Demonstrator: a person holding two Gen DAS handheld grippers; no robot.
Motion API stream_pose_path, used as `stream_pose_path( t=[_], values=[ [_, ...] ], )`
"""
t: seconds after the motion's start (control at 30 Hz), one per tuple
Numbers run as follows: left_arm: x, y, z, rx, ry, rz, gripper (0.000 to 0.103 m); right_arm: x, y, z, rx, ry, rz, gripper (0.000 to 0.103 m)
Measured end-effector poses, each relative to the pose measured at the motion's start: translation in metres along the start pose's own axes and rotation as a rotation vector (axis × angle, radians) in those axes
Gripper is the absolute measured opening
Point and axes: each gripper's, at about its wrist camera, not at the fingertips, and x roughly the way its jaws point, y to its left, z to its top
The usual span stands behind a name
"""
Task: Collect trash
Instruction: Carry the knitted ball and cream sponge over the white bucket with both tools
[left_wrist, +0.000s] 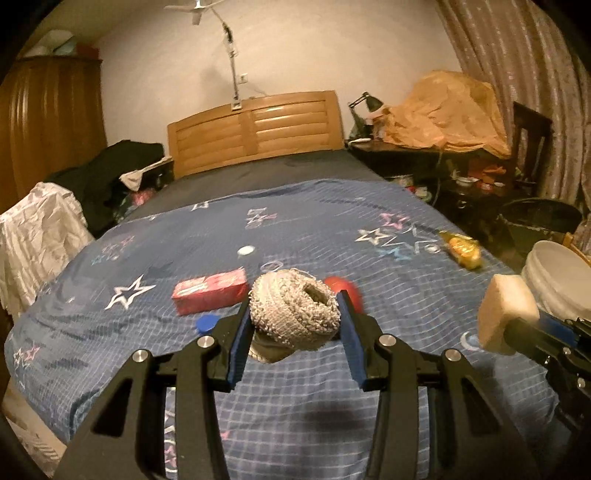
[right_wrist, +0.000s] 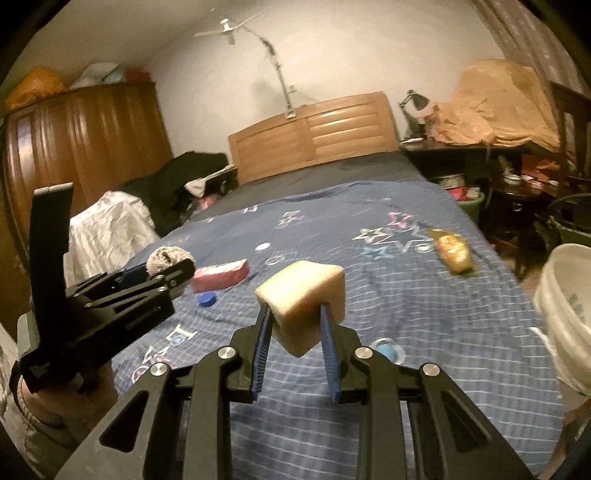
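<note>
**Both tools loaded; more litter remains on the bed**

Left to right across the bed (left_wrist: 424, 288):

A red carton (left_wrist: 209, 291) lies flat on the blue star-print cover, near the left tool. It looks light and stiff-sided; I judge it best taken across its narrow width. Just in front of it sits a blue bottle cap (left_wrist: 205, 325), small and hard, likely to slip unless pinched at the rim. A white cap (left_wrist: 246, 250) lies farther up the cover, well apart from the rest.

The left tool (left_wrist: 293, 314) is clenched on a grey knitted roll (left_wrist: 295, 310), held clear of the cover, with the pads pressing its two sides. The roll appears soft and compressible; the hold looks secure, though a loose end hangs below it. A red object (left_wrist: 345, 288) shows just behind the right pad; what it is cannot be told.

The right tool (right_wrist: 295, 321) is grasping a pale foam block (right_wrist: 303, 299), also raised off the bed. The pads bite only its lower part, and the block sits tilted. It is light and spongy, so it should not drop easily, but may twist in the grip.

A yellow wrapper (right_wrist: 452, 251) lies near the bed's right edge; thin, crinkly, probably slippery.

A white bucket (right_wrist: 565, 314) stands beside the bed at far right, the likely receptacle.
</note>
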Motion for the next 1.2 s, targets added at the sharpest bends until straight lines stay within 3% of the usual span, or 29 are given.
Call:
stream_pose_path(
  t=[0.23, 0.63, 0.97, 1.2],
  values=[
    [-0.001, -0.043, 0.025, 0.038, -0.023, -0.079, 0.042, -0.041, -0.058, 0.017, 0.055, -0.072, -0.1, 0.028],
    [0.008, -0.168, 0.069, 0.165, -0.064, -0.253, 0.042, -0.131, -0.18, 0.057, 0.079, -0.17, -0.313, 0.028],
    [0.036, -0.285, 0.093, 0.282, -0.064, -0.4, 0.042, -0.174, -0.297, 0.074, 0.097, -0.142, -0.482, 0.028],
    [0.058, -0.348, 0.095, 0.353, -0.037, -0.473, 0.042, -0.174, -0.354, 0.076, 0.121, -0.108, -0.53, 0.028]
  ],
)
